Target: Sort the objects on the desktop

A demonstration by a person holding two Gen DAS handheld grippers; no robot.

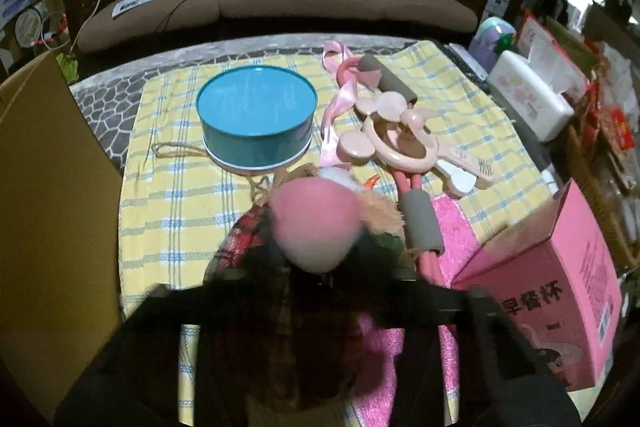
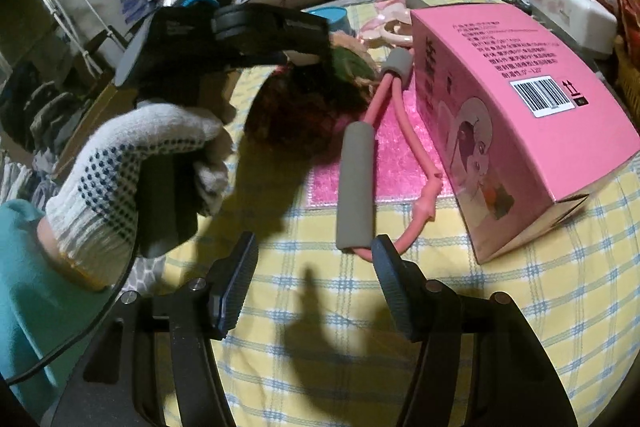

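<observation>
Left tool [image 2: 316, 63] clamped on a plush plaid toy [image 2: 304, 115], lifted just above the middle of the bench [image 2: 320, 307]; right tool [image 2: 312, 279] spread wide, holding nothing, low over the near edge. Just beside the toy: pink resistance band with grey grips [image 2: 356, 187], across a glittery pink mat [image 2: 400, 155] and touching the pink carton [image 2: 520, 115] toward the right edge. Sorting judged barely begun: teal tin [image 1: 256, 119], pink ribbon [image 1: 340, 99] and pink fan [image 1: 400, 135] scattered toward the far edge. Tin top and fan clear only from the left wrist, where the toy blurs against the lens; gloved left hand [image 2: 132, 167] only from the right wrist.
</observation>
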